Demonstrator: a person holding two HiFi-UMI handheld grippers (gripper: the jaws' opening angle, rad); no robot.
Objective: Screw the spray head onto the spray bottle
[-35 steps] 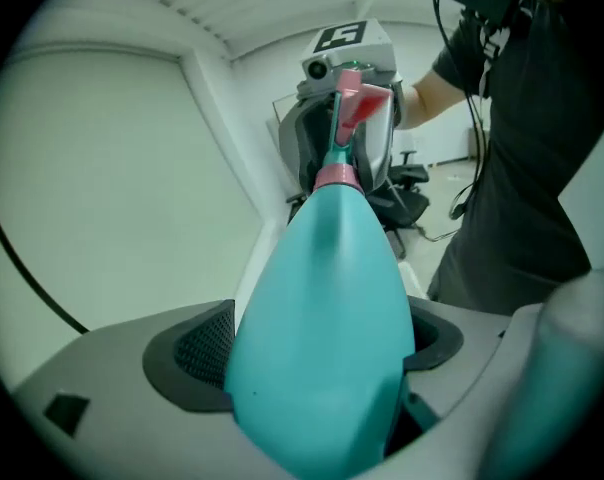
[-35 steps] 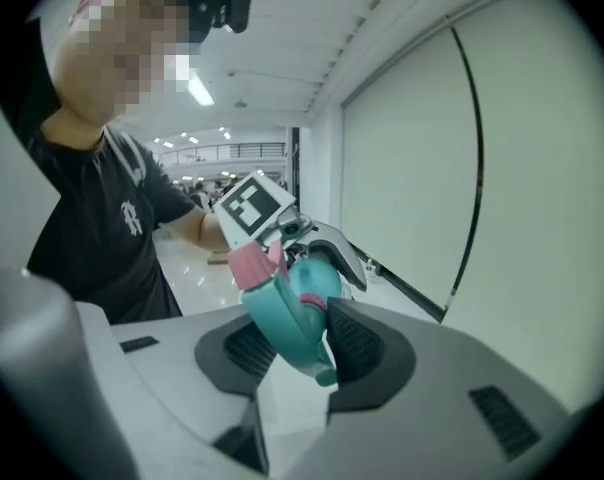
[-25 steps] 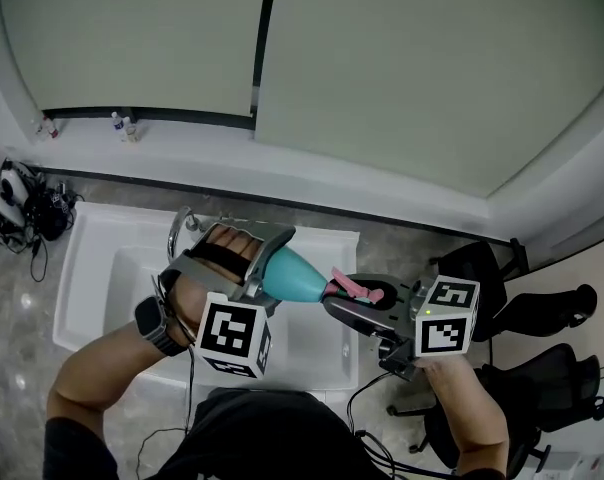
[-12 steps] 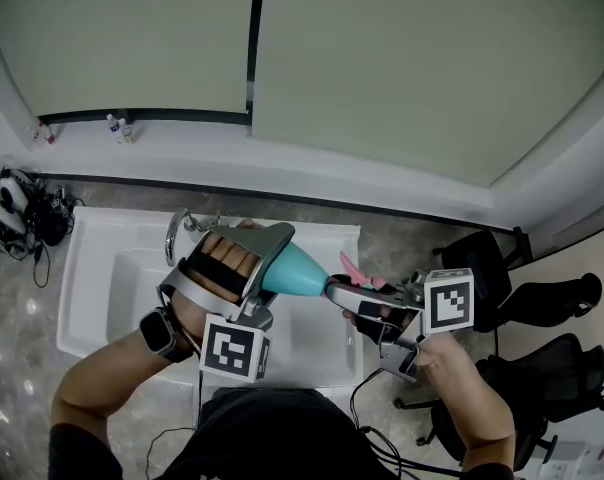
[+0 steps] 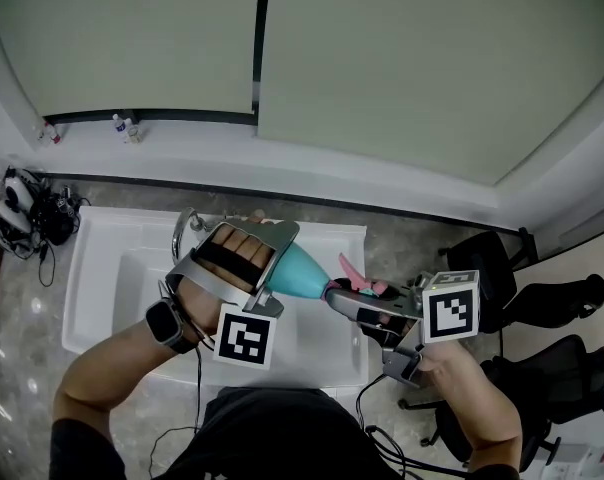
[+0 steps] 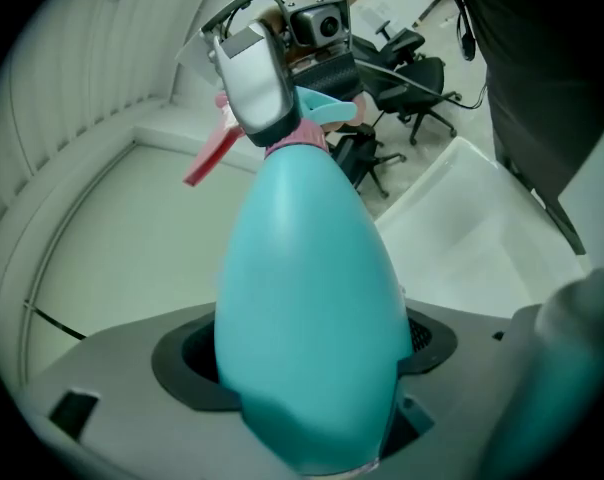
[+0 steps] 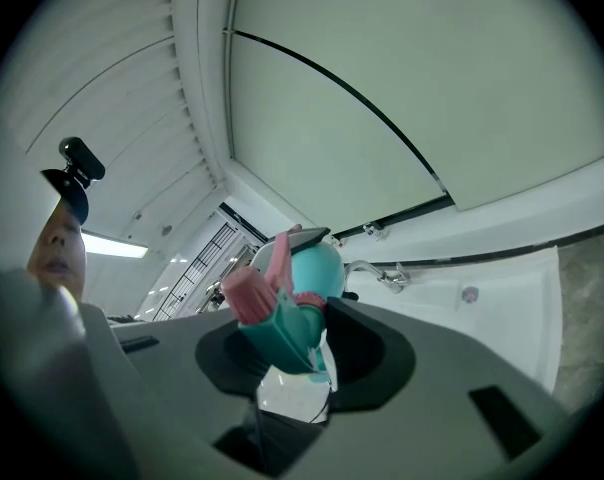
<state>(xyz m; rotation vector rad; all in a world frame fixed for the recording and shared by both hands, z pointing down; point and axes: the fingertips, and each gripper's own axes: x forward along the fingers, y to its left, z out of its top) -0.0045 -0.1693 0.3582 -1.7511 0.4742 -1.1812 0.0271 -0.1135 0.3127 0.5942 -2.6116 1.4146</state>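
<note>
Fig. — I stand at a white tub (image 5: 97, 268) with a chrome tap (image 5: 185, 228), set in a grey stone surround (image 5: 402, 243). Black swivel chairs (image 5: 542, 303) and a cable tangle (image 5: 32, 213) beside it mark a bathroom mock-up within an office or lab.

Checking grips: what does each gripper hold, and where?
Left gripper, jaws just tightened, clamps the teal spray bottle by its body; right gripper clamps the spray head by its housing.
</note>
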